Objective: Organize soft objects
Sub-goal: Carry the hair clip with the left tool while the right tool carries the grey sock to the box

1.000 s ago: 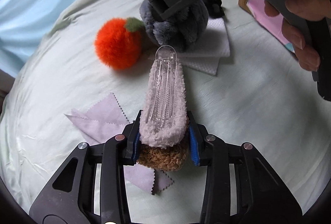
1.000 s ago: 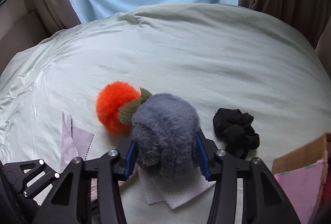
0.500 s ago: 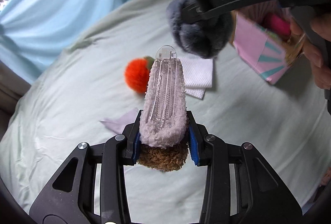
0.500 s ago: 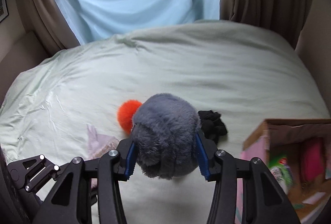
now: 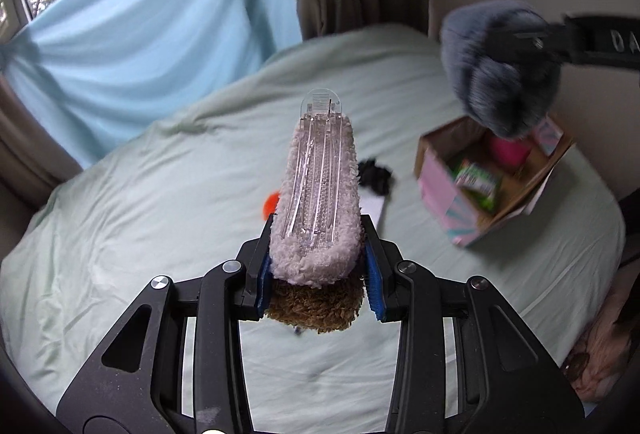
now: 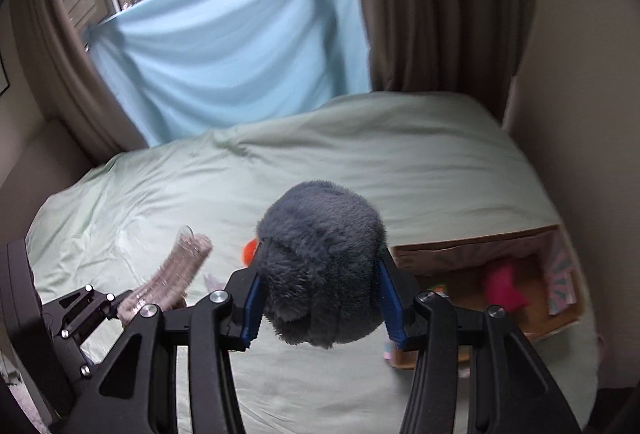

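Left gripper (image 5: 316, 266) pinching fuzzy slipper (image 5: 316, 205), right gripper (image 6: 320, 298) clamped around grey plush (image 6: 320, 266) above box (image 6: 480, 274)

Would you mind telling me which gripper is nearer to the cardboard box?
Right. The right gripper holds the grey plush just above the cardboard box; the left gripper, gripping fuzzy hair clips, is off to its side.

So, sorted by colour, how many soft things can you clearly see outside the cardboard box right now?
Grey: 1, the grey plush
Pale: 1, the pale fuzzy clip
Brown: 1, the brown fuzzy piece beneath it
Orange: 1, the orange pom-pom, mostly hidden
Black: 1, the black scrunchie
White: 1, the white cloth
Total: 6
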`<state>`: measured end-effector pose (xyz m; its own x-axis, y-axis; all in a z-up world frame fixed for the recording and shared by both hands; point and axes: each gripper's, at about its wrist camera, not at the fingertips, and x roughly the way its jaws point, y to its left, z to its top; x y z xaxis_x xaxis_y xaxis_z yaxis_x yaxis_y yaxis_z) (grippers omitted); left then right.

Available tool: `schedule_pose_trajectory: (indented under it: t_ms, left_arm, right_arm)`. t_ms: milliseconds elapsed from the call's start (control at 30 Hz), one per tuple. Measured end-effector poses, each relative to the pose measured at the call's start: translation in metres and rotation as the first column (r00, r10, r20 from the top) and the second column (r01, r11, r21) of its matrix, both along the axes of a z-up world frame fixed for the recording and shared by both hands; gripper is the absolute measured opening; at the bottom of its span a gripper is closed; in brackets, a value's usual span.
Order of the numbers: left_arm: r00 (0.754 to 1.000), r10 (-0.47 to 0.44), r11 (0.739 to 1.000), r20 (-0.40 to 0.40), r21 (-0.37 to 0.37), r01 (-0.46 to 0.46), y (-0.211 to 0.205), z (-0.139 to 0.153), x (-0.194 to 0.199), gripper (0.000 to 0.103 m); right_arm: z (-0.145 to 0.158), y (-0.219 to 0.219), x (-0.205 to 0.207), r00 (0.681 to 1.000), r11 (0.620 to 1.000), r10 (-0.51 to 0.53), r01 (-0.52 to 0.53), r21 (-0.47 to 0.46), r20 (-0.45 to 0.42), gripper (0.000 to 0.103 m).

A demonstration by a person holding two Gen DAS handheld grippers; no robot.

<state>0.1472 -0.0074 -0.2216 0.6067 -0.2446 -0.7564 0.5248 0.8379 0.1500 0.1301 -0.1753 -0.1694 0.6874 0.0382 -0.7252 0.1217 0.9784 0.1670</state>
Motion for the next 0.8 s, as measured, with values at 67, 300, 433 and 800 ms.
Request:
schedule_pose_trajectory:
  t_ms: [67, 300, 433, 800]
  left_arm:
    - [1.000, -0.012, 1.000, 0.013, -0.006, 0.012, -0.017, 0.011, -0.003, 0.034]
    - [1.000, -0.004, 0.998, 0.005, -0.064, 0.005, -0.093, 0.041, -0.017, 0.034]
    - [0.999, 0.000, 0.996, -0.033, -0.092, -0.004, -0.146, 0.040, -0.026, 0.034]
    - [0.975, 0.067, 0.991, -0.213, -0.099, -0.090, -0.262, -0.011, -0.015, 0.034]
  right_arm:
    - [0.011, -0.022, -0.012, 0.999, 0.999, -0.032, 0.032, -0.004, 0.008, 0.045]
    - [0.031, -0.093, -0.041, 0.998, 0.998, -0.070, 0.070, -0.006, 0.001, 0.045]
    - [0.031, -0.138, -0.052, 0.998, 0.997, -0.068, 0.068, -0.027, -0.018, 0.045]
    - [-0.008, -0.238, -0.047, 0.993, 0.999, -0.030, 0.025, -0.044, -0.111, 0.045]
